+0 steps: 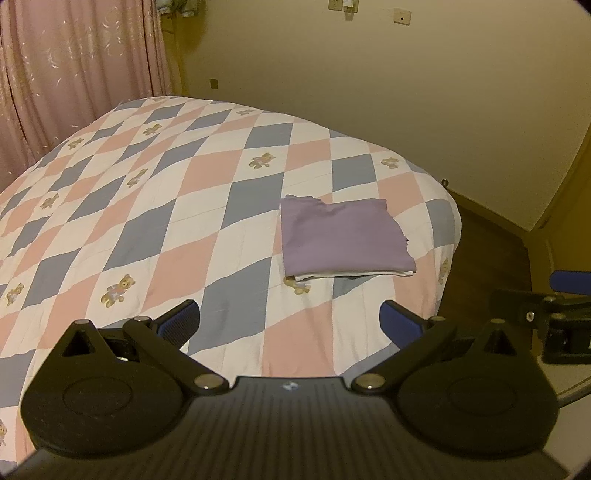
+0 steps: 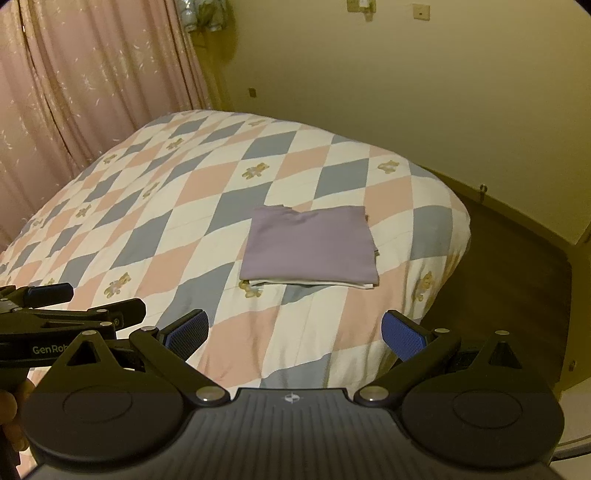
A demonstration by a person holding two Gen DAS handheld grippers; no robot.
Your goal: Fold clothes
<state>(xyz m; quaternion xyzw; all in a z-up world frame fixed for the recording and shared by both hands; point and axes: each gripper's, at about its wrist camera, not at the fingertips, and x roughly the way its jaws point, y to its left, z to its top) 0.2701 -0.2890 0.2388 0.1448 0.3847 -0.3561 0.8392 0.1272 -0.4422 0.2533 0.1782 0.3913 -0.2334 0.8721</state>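
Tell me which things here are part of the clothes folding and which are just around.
Part of the job:
folded purple garment, lying on the bed
left gripper, open, holding nothing
right gripper, open, holding nothing

Just around:
checked bear quilt
pink curtain
wall sockets
wooden floor

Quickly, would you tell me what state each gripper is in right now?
Left gripper: open, holding nothing.
Right gripper: open, holding nothing.

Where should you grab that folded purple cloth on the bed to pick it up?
Probably the near edge of the folded purple cloth, coming from the bed's foot side: its stacked layers show there, so fingers can slide under the whole stack on the checked quilt.
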